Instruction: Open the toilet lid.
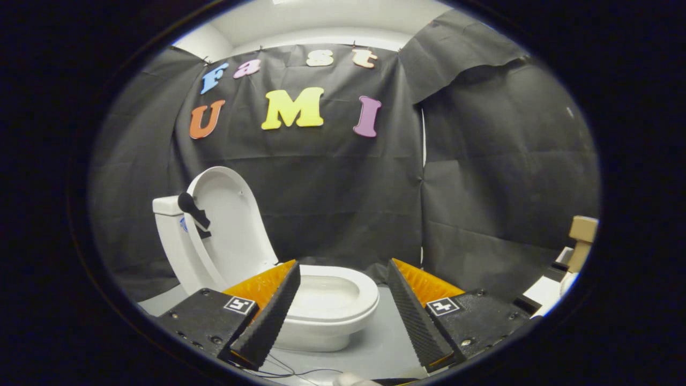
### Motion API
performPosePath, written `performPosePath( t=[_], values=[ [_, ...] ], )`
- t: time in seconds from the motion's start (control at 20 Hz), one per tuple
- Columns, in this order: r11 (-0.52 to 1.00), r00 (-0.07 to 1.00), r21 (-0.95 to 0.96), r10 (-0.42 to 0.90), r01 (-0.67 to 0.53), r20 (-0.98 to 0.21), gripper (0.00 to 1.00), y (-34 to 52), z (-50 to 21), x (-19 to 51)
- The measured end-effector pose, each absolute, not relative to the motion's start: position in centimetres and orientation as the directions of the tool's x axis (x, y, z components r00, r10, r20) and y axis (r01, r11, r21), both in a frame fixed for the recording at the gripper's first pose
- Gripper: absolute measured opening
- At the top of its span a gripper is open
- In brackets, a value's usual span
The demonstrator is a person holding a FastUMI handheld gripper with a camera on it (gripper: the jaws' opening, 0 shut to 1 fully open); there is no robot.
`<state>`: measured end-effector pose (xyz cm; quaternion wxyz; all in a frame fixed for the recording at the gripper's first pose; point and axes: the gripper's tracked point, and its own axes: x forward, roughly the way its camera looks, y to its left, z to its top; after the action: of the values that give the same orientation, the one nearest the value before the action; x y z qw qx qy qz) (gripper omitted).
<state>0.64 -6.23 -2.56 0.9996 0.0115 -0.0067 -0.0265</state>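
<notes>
Already the lid (228, 225) stands upright against the tank (170, 236), long axis near vertical, its inner face turned toward the bowl (329, 305). No brand or writing on the toilet can be read. It sits just ahead of the hand-held gripper (343, 297), bowl between the spread fingers (268, 321), which hold nothing

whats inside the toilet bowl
The toilet bowl looks white and bare under the raised lid; its left side is covered by a finger of the open gripper.
</notes>
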Motion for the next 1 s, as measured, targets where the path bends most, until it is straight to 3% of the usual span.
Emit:
performPosePath(
  t=[1.0],
  values=[
    [0.997, 0.998, 0.040, -0.069, 0.068, 0.004, 1.00, -7.6, -0.8, 0.7]
  ],
)
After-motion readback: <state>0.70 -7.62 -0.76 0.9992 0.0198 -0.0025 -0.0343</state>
